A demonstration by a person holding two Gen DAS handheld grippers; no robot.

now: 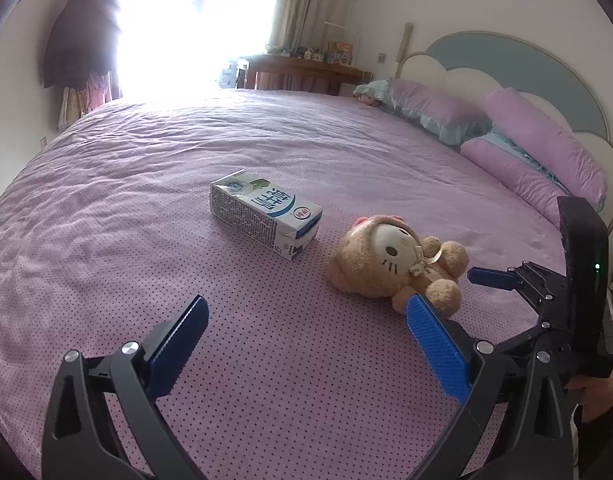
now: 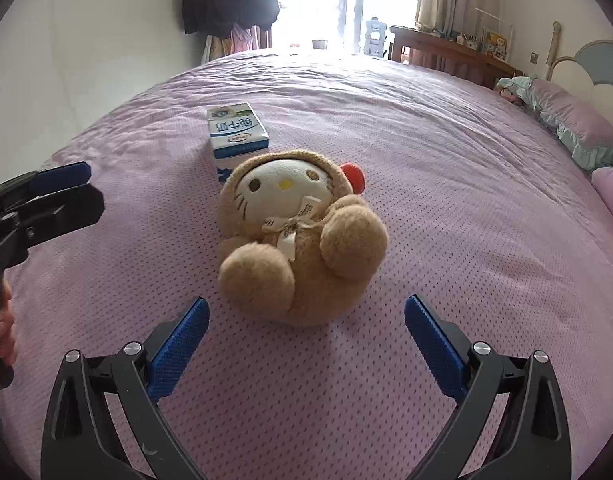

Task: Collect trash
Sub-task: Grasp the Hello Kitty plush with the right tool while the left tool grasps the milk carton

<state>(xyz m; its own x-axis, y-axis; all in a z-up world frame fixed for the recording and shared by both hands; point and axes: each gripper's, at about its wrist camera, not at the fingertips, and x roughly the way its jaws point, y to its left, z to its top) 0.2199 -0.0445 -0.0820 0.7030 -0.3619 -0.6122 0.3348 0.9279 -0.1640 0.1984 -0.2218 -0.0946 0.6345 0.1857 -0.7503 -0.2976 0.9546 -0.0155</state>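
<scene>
Bedroom surface: pink dotted bedspread [image 1: 290,360] on a wide bed, wrinkled toward the far side; bright window and a wooden desk behind.
Left gripper [image 1: 306,312]: blue-padded jaws spread wide, holding nothing, hovering above the bedspread with bare cloth between the pads.
Right gripper [image 2: 306,316]: jaws equally wide apart, empty, pointed at the toy, which lies just beyond the fingertips and is not touched.
Toy: tan plush cat-faced bear with a cream ribbon [image 2: 302,236], on its back; likely not trash.
Trash: white and blue rectangular milk carton [image 1: 266,216], lying on its broad side, just beside the toy's head and farther from both grippers.
Handling: carton is probably light, perhaps empty, with thin walls that dent under a hard squeeze; its coated faces look smooth and may slip.
Hold: across the two long narrow sides near mid-length, pressed gently.
Far end: pink pillows [image 1: 538,148] against a blue and cream scalloped headboard [image 1: 518,64].
</scene>
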